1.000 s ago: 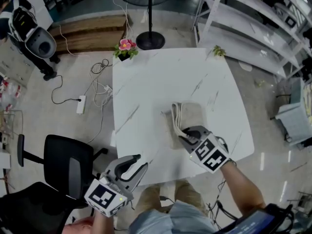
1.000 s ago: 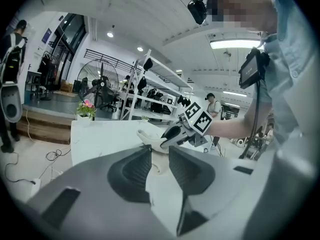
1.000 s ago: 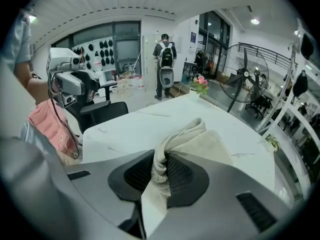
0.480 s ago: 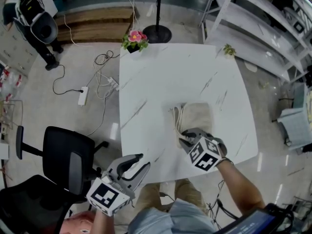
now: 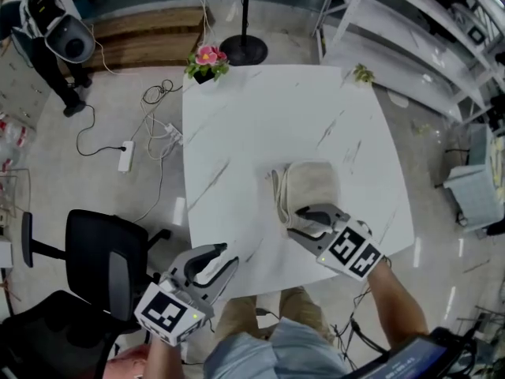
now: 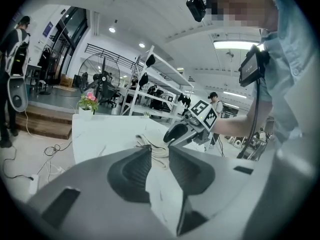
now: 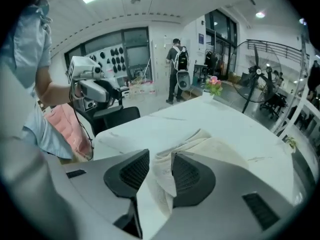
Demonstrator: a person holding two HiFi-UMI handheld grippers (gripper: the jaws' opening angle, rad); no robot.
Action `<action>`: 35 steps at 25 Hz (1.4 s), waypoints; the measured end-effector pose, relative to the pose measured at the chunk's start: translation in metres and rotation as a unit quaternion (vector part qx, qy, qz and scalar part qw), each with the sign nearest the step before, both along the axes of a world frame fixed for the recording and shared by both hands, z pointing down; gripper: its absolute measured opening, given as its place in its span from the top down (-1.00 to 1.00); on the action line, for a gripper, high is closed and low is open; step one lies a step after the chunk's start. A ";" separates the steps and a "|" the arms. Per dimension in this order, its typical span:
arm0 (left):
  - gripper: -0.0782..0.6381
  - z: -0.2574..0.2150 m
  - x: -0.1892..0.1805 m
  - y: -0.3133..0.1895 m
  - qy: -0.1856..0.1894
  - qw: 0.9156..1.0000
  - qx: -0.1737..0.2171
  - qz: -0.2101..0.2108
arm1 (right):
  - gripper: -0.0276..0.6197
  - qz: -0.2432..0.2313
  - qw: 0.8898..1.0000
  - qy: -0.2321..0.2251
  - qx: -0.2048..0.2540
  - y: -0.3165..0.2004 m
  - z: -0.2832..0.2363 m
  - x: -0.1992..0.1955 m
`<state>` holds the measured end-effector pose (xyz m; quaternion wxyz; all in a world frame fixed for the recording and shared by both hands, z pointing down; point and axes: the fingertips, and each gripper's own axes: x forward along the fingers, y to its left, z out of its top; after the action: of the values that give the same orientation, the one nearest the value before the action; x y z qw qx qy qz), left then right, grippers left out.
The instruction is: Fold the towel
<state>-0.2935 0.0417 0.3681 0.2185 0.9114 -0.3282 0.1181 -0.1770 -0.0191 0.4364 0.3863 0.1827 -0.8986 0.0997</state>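
Note:
A beige towel (image 5: 309,185) lies folded into a small stack on the white marble table (image 5: 252,125), right of centre. My right gripper (image 5: 306,212) is at the towel's near edge. Its jaws have just been opening, and in the right gripper view (image 7: 160,156) a loose fold of towel (image 7: 220,151) lies between them without being pressed. My left gripper (image 5: 219,254) hovers at the table's near left edge, apart from the towel. The left gripper view (image 6: 160,151) shows its jaws slightly apart with nothing between them, and the towel (image 6: 150,145) and right gripper (image 6: 172,134) ahead.
A pink potted flower (image 5: 207,60) stands at the table's far left corner, and a small plant (image 5: 363,73) at the far right corner. A black office chair (image 5: 102,263) sits left of the table, a fan stand (image 5: 243,50) beyond it, and white shelving (image 5: 410,38) at right.
The right gripper's jaws have spread apart at the towel's near edge, and the hand has drawn back slightly toward the table's near right. The left gripper has stayed in place.

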 end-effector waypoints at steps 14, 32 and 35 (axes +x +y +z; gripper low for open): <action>0.47 -0.002 0.086 -0.034 0.016 0.995 0.025 0.095 | 0.66 0.036 0.999 -0.022 0.020 0.025 0.023 0.011; 0.51 0.116 0.137 -0.035 -0.074 0.989 -0.091 0.091 | 0.73 0.038 0.998 -0.032 -0.033 0.000 0.048 0.110; 0.52 0.117 0.136 -0.036 -0.073 0.989 -0.098 0.081 | 0.71 0.034 0.998 -0.059 -0.010 -0.031 0.005 0.097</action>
<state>-0.1571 0.0058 0.4849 0.2720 0.8981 -0.2554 0.2328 -0.0804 -0.0497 0.4416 0.3308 0.2033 -0.9120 0.1320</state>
